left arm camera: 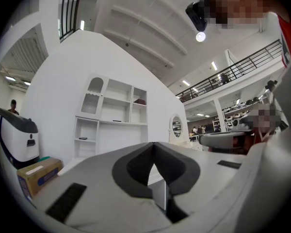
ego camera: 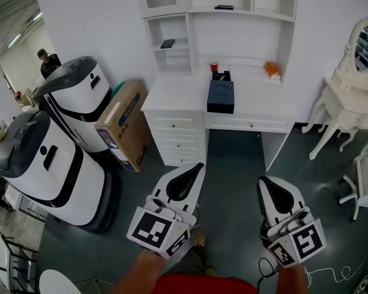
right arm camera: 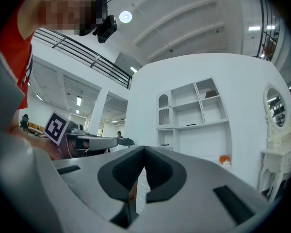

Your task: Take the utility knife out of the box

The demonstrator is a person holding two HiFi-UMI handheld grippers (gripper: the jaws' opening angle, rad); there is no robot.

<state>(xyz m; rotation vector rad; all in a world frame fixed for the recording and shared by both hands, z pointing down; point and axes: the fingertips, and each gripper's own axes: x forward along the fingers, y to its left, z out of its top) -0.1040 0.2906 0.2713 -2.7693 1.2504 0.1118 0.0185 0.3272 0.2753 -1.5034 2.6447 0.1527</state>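
Note:
A dark blue box (ego camera: 221,96) stands on the white desk (ego camera: 172,97) across the room, far ahead of both grippers. No utility knife shows in any view. My left gripper (ego camera: 198,166) is held low over the dark floor, shut, with nothing between its tips. My right gripper (ego camera: 262,180) is beside it at the same height, also shut and empty. In the left gripper view the left gripper (left arm camera: 153,143) points at the white shelf unit (left arm camera: 111,125). In the right gripper view the right gripper (right arm camera: 144,148) has its pads meeting, with the same shelf unit (right arm camera: 194,115) beyond.
A red cup (ego camera: 214,67) and an orange object (ego camera: 272,70) sit on the desk behind the box. A cardboard carton (ego camera: 124,125) leans left of the desk, beside two large white machines (ego camera: 49,164). A white vanity table (ego camera: 349,97) stands at right. A person (ego camera: 48,60) stands far left.

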